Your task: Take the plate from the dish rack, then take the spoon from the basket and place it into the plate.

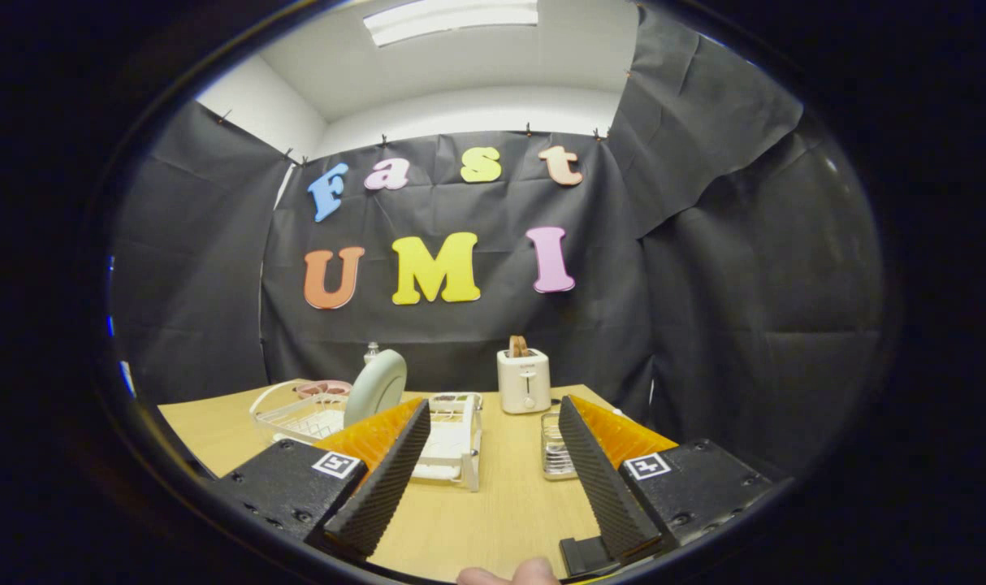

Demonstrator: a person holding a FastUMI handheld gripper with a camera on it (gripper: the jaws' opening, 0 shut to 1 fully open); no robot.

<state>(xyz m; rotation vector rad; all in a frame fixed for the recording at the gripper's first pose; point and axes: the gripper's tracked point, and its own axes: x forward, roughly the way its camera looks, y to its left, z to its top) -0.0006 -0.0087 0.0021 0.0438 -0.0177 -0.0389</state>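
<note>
A pale green plate [377, 387] stands upright on edge in the white dish rack [448, 443], beyond my left finger. A small wire basket [555, 452] sits on the wooden table [493, 512] just left of my right finger; I cannot make out the spoon in it. My gripper [493, 414] is open, its two black ribbed fingers [383, 479] spread wide over the table with nothing between them. Plate, rack and basket all lie ahead of the fingertips, apart from them.
A white toaster [524, 380] with bread in its slot stands at the table's far edge. A white wire tray with a pink dish [321, 390] sits left of the rack. A fingertip [509, 573] shows at the near edge, between the fingers' bases.
</note>
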